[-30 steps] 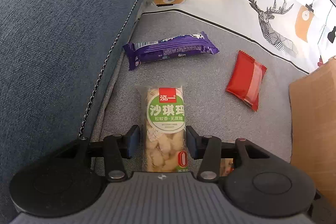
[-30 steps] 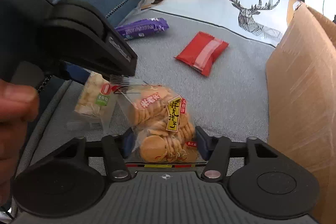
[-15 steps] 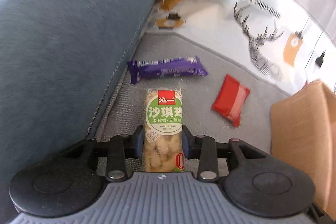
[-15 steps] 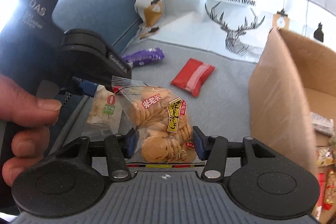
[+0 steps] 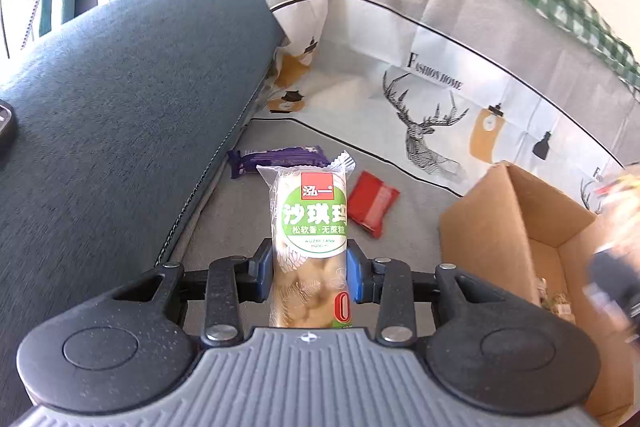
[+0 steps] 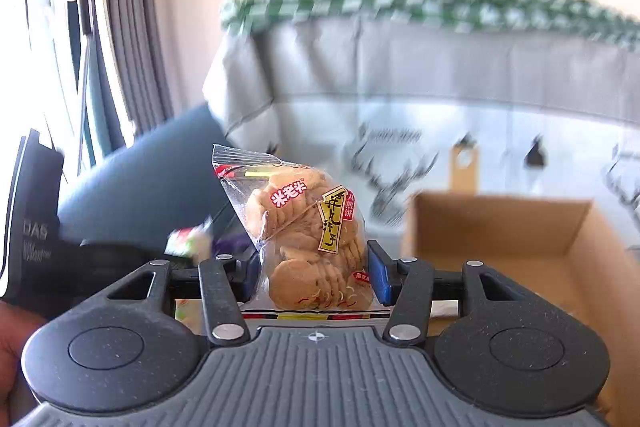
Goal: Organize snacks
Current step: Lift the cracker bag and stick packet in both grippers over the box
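A green-labelled snack bar is clamped upright between the blue pads of the left gripper, lifted clear of the grey seat cushion; its jaws were closing within the last sec and now pinch the pkt on both sides. A clear bag of round crackers is gripped likewise by the right gripper, pads pressed on its lower half. In the left wrist view a purple wrapper is seen at 11 o'clock of the bar and a red packet at 2 o'clock, both lying on the cushion, apart from each other. The open cardboard box is found at 3 o'clock, w/ some pkts visible inside. The deer-print cover is draped behind
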Demonstrator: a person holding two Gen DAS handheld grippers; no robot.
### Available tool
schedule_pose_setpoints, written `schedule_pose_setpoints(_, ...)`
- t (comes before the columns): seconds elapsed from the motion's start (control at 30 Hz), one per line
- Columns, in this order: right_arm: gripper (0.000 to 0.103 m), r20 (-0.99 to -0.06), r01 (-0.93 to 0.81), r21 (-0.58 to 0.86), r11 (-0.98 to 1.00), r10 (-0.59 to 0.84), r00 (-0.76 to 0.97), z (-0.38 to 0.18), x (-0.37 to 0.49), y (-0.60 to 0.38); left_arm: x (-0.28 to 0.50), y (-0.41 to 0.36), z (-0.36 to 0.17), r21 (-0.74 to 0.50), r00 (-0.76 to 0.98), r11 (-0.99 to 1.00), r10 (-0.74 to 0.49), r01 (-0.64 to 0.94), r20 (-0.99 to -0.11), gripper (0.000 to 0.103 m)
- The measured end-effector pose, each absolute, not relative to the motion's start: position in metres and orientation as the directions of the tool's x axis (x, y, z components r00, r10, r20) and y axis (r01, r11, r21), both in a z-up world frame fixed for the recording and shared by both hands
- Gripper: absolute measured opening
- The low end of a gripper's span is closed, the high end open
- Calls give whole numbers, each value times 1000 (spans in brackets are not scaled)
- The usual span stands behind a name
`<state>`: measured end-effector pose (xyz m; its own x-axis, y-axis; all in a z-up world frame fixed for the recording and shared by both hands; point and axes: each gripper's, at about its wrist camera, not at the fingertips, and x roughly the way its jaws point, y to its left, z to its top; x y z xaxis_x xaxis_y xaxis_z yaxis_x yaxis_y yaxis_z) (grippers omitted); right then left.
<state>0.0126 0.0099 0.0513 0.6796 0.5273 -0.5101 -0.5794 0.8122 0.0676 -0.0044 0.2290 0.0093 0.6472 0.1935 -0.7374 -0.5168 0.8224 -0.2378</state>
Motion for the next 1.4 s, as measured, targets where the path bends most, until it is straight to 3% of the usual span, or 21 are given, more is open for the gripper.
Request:
schedule_pose_setpoints(0.17,54,-407,-541,-3,841,493,769,63,12,-56,-8,215,21,-211,653,841,204,-499,-729,40)
schedule_pose_setpoints(0.33,54,-451,-439,62,897,417,789,49,32,-101,-7,203,31,-194,668,856,213,-479,-713,40)
schedule_pose_setpoints(0.5,54,-430,-394,45,918,374,822,48,38,-125,0,184,39,-205,713,875,199,-438,-672,40)
schedule_pose_setpoints(0.67,54,-428,-355,46,934,340,837,46,44,-144,6,162,53,-246,800,894,178,-375,-573,40)
schedule_pose_setpoints(1.1,54,-409,-304,8,953,280,868,44,50,-168,31,83,69,-292,920,948,3,-128,-392,40)
schedule_pose_setpoints(1.4,54,-402,-256,0,967,235,885,43,53,-172,44,34,63,-261,922,965,-99,-2,-375,40)
